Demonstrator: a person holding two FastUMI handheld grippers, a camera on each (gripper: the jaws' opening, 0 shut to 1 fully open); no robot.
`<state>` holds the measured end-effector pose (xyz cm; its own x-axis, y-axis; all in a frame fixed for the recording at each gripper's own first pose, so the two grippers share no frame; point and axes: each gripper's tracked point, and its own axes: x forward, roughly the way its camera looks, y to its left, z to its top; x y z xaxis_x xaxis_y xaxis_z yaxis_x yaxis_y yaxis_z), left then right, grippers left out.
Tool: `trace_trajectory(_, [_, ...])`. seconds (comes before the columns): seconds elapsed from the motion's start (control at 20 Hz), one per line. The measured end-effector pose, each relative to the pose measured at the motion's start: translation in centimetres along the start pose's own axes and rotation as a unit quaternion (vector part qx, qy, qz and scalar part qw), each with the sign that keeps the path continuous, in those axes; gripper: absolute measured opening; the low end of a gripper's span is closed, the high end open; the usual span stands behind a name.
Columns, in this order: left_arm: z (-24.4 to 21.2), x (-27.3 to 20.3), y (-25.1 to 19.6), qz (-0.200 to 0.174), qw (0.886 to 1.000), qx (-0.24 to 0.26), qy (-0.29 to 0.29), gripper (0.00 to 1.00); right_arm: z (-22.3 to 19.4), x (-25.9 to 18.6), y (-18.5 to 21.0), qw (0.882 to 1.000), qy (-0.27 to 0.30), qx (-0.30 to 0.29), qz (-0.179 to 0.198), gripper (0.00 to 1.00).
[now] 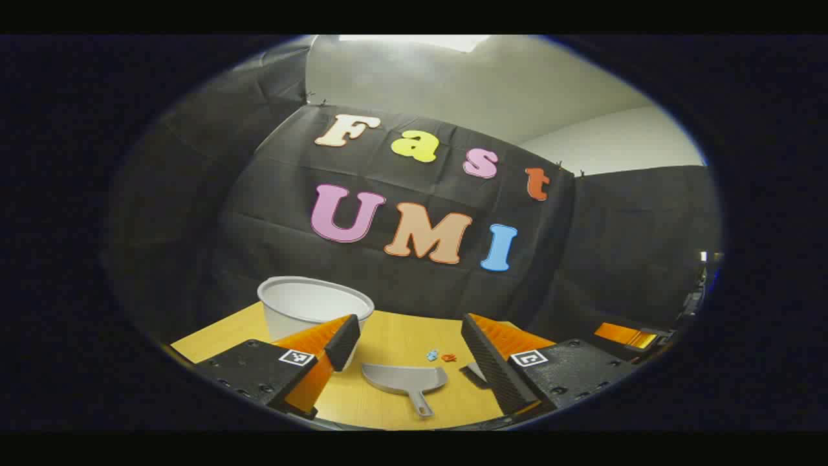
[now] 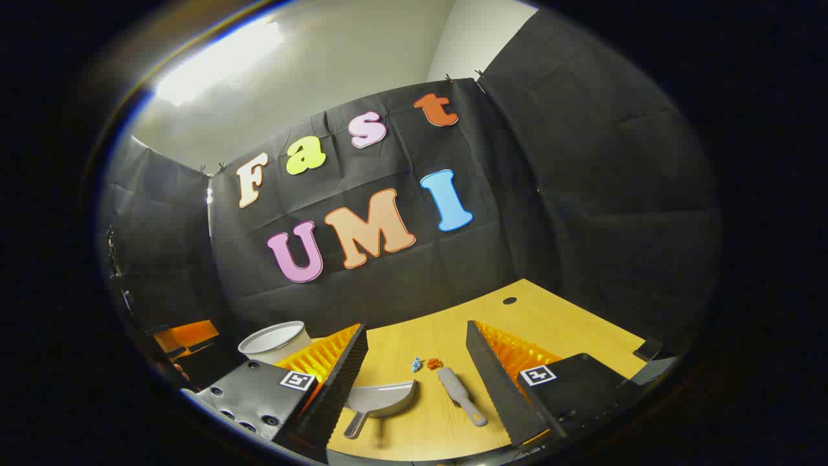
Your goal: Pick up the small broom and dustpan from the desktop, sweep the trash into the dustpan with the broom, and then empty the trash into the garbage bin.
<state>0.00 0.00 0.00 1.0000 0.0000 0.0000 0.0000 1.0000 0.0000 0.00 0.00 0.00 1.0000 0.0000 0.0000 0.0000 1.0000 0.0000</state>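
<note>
Yellow wooden worktop carries a grey plastic dustpan, small grey broom at its 3 o'clock, white round bin at 10; both tongs spread, empty.

Gripper: open, above desk
Dustpan: flat, between fingers
Bin: left, behind
Trash: just beyond dustpan
</note>
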Motion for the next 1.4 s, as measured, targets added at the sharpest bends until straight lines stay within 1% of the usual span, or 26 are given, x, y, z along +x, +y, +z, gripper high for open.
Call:
trace_trajectory(0.15, [-0.4, 0.0, 0.5, 0.003, 1.000, 0.011, 0.005, 0.94, -0.3, -0.1, 0.1, 1.000, 0.004, -0.003, -0.003, 0.98])
trace_trajectory(0.4, [-1.0, 0.0, 0.0, -0.001, 1.000, 0.004, 0.014, 0.93, -0.4, 0.1, 0.3, 1.000, 0.010, 0.000, 0.000, 0.99])
trace_trajectory(0.55, [-0.9, 0.0, 0.4, 0.007, 1.000, 0.009, 0.013, 0.96, 0.1, 0.4, 0.4, 1.000, 0.010, -0.007, 0.002, 0.98])
trace_trajectory(0.6, [-0.8, -0.1, 0.5, 0.011, 1.000, 0.011, 0.012, 0.94, 0.3, 0.3, 0.3, 1.000, 0.008, -0.010, 0.002, 0.98])
trace_trajectory(0.8, [-0.8, 0.1, 1.0, 0.022, 1.000, 0.014, 0.011, 0.94, 0.5, 0.7, 0.0, 1.000, 0.009, -0.006, 0.002, 0.99])
trace_trajectory(0.95, [-1.0, 0.4, 1.0, 0.025, 1.000, 0.011, 0.015, 0.94, 0.4, 1.2, -0.2, 1.000, 0.014, -0.006, 0.002, 0.98])
trace_trajectory(1.0, [-1.1, 0.4, 1.0, 0.026, 0.999, 0.011, 0.016, 0.96, 0.5, 1.3, -0.3, 1.000, 0.014, -0.008, 0.001, 0.98])
trace_trajectory(1.05, [-1.2, 0.5, 1.0, 0.026, 0.999, 0.013, 0.018, 0.94, 0.6, 1.4, -0.4, 1.000, 0.013, -0.008, 0.001, 0.99])
trace_trajectory(1.15, [-1.1, 0.6, 1.0, 0.026, 0.999, 0.014, 0.018, 0.94, 0.8, 1.6, -0.4, 1.000, 0.013, -0.008, 0.002, 0.99])
trace_trajectory(1.2, [-1.0, 0.7, 1.0, 0.027, 0.999, 0.015, 0.018, 0.96, 0.8, 1.7, -0.5, 1.000, 0.014, -0.007, 0.002, 0.98])
trace_trajectory(1.4, [-1.3, 1.0, 1.2, 0.032, 0.999, 0.016, 0.022, 0.95, 0.7, 2.3, -0.5, 1.000, 0.018, -0.005, 0.004, 0.98])
